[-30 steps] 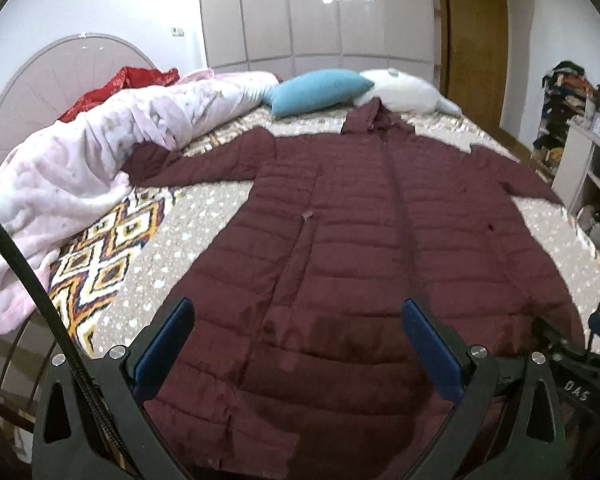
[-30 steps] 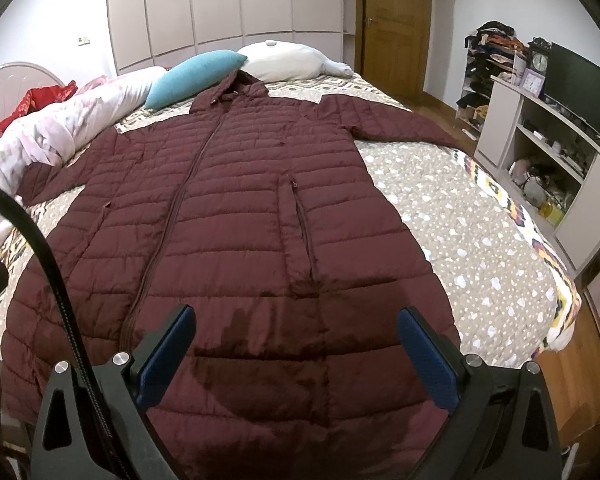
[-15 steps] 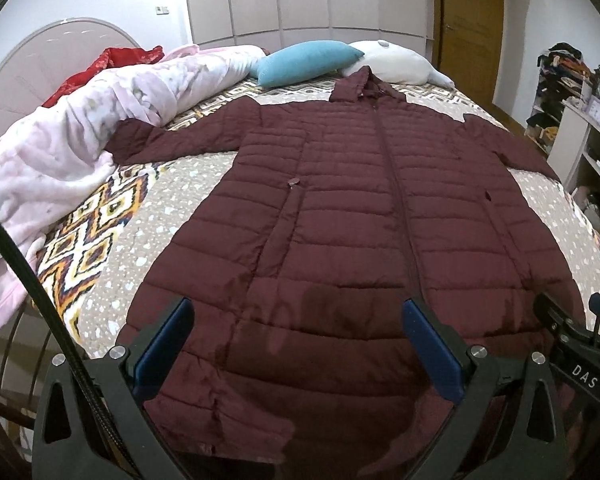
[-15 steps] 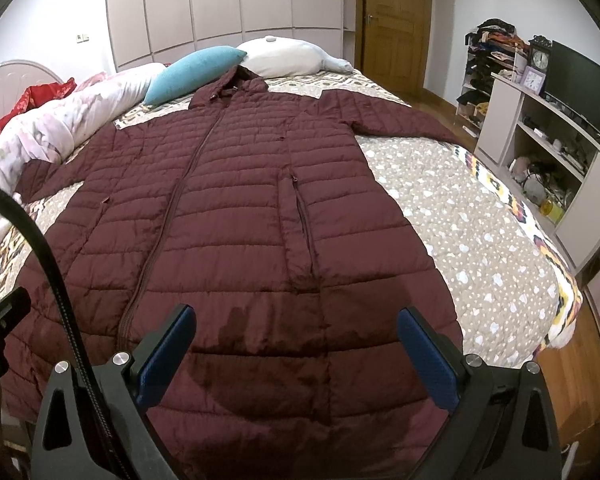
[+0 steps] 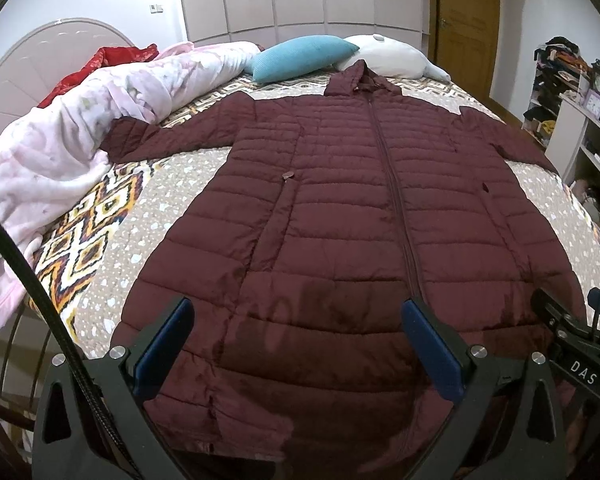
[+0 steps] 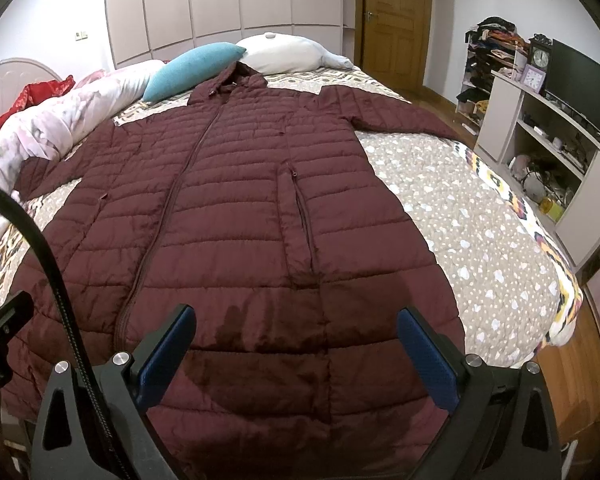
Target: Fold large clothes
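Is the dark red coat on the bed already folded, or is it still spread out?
Spread out. The coat lies flat, front up, on the bed, zipped, with both sleeves stretched sideways and the hood toward the pillows; no part is folded over.

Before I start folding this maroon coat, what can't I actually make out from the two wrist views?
- Coat hem: both views, covered by the open left gripper and right gripper.
- Left sleeve cuff: left view, tucked against the pink blanket.
- Right sleeve cuff: left view, runs off toward the shelf; right view shows it only to the bed edge.
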The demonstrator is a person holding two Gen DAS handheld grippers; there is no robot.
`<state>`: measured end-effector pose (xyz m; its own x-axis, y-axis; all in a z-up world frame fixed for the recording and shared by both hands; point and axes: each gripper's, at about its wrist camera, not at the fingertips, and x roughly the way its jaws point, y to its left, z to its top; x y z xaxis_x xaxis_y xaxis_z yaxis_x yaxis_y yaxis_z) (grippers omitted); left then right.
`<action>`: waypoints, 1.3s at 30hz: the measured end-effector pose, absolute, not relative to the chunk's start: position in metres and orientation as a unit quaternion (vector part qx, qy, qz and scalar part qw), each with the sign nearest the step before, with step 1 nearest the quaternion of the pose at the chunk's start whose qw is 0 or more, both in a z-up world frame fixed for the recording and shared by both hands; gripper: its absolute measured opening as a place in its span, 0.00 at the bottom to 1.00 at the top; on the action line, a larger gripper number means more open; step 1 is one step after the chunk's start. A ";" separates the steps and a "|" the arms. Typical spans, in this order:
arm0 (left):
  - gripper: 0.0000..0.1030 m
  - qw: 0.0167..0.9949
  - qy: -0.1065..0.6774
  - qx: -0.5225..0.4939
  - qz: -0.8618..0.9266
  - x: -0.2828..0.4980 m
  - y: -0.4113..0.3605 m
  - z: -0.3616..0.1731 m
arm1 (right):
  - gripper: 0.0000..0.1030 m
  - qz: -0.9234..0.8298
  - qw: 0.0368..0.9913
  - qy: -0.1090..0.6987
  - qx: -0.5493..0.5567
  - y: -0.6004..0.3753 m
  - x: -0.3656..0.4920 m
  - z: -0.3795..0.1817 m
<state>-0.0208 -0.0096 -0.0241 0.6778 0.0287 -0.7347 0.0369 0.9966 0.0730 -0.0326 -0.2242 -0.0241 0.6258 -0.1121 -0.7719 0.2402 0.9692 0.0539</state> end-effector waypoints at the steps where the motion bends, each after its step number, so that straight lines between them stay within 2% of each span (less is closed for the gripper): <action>1: 1.00 0.915 0.402 0.041 -0.002 -0.021 -0.009 -0.025 | 0.99 -0.098 0.898 0.422 0.076 -0.224 -0.033 -0.025; 39: 1.00 0.921 0.386 0.053 -0.024 -0.026 -0.018 -0.026 | 0.99 -0.124 0.897 0.423 0.033 -0.221 -0.031 -0.029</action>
<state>-0.0260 -0.0184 -0.0263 0.7012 -0.0030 -0.7130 0.0842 0.9933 0.0786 -0.0311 -0.2210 -0.0285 0.6116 -0.1946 -0.7669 0.2512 0.9669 -0.0451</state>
